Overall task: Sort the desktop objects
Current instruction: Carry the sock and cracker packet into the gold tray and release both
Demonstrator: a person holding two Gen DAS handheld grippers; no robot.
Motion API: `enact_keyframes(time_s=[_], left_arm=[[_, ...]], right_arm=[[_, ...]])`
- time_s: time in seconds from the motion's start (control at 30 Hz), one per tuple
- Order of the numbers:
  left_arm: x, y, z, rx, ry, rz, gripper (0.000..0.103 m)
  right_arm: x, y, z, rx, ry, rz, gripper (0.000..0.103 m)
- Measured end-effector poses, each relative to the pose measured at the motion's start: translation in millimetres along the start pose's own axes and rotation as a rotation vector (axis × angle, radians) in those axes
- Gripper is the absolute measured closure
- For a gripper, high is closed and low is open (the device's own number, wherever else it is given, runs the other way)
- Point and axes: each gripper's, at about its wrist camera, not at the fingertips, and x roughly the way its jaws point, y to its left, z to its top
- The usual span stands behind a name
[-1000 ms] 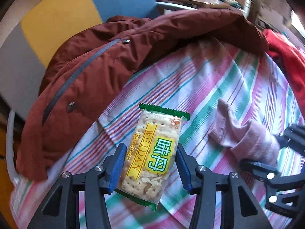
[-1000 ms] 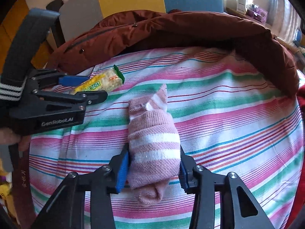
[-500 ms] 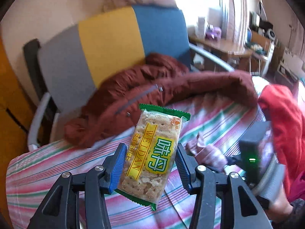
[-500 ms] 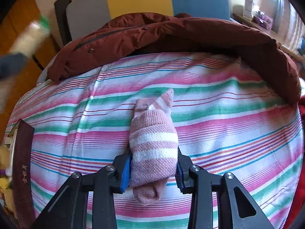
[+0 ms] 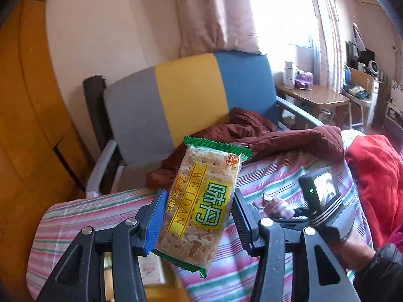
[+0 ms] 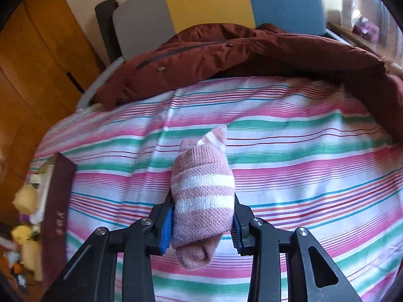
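Cracker pack (image 5: 201,201): lower edges hidden behind left gripper (image 5: 199,216) pads. Sock (image 6: 202,201) sides covered by right gripper (image 6: 202,224) pads; in left view mostly hidden. Toys (image 6: 25,226) at left edge blurred, kind unclear. Box (image 6: 56,216) lettering too small to read. Desk (image 5: 317,98) clutter indistinct. Red cloth (image 5: 375,176) cut by frame.

The left wrist view looks from above the striped cloth (image 5: 274,173) toward the chair (image 5: 191,93). The right wrist view faces steeply down, close over the cloth. Both share cloth, chair and maroon jacket (image 6: 226,50).
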Motion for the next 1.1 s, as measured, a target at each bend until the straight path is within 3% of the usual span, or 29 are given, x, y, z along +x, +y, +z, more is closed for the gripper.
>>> enact_keyframes(time_s=[0.2, 0.6, 0.9, 1.1], left_arm=[[-24, 26, -30, -0.050, 0.008, 0.062, 0.051], [-33, 99, -126, -0.221, 0.173, 0.154, 0.051], [-53, 154, -195, -0.381, 0.246, 0.234, 0.051], [-48, 156, -230, -0.442, 0.281, 0.197, 0.051]], right_arm=[[-3, 19, -1, -0.036, -0.016, 0.059, 0.065], [-10, 61, -10, -0.068, 0.006, 0.179, 0.065], [-41, 134, -25, -0.143, -0.003, 0.307, 0.065], [-52, 199, -48, -0.237, 0.002, 0.394, 0.065]])
